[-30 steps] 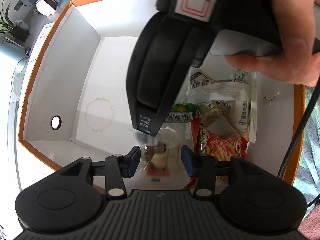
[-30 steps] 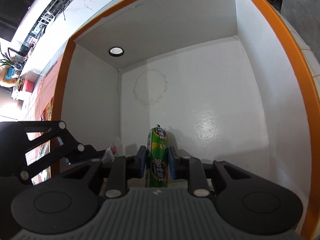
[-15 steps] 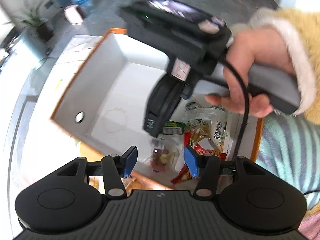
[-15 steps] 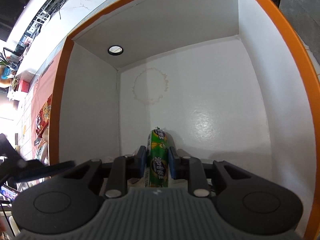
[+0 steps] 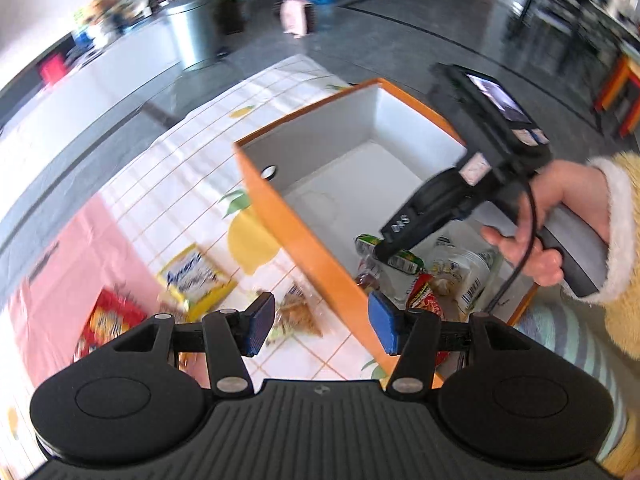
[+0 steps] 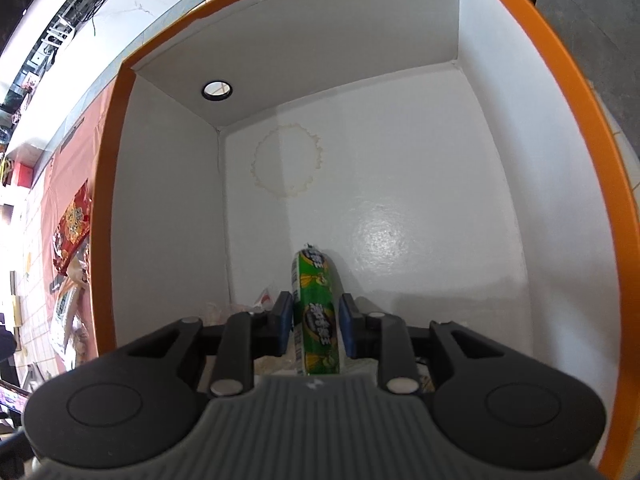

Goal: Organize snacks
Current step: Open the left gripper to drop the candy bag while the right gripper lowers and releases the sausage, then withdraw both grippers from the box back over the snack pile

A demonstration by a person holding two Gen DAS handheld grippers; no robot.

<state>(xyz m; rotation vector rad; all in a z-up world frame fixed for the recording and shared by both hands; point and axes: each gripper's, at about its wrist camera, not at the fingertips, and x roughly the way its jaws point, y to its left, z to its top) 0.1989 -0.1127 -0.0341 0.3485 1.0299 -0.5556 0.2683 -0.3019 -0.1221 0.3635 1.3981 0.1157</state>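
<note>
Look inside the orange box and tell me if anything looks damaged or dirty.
One mark stands out: a faint brownish ring stain on the white floor of the box, near the far corner. It looks like a dried spill. The walls look clean.

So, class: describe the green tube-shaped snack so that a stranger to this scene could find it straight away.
Start at the orange box with white inner walls. On its floor, at the near end, lies a pile of snacks; the green tube sits there between the blue pads of the right hand-held gripper, whose jaws have just been opening. It alone is a slim green cylinder; its neighbours are flat packets.
</note>
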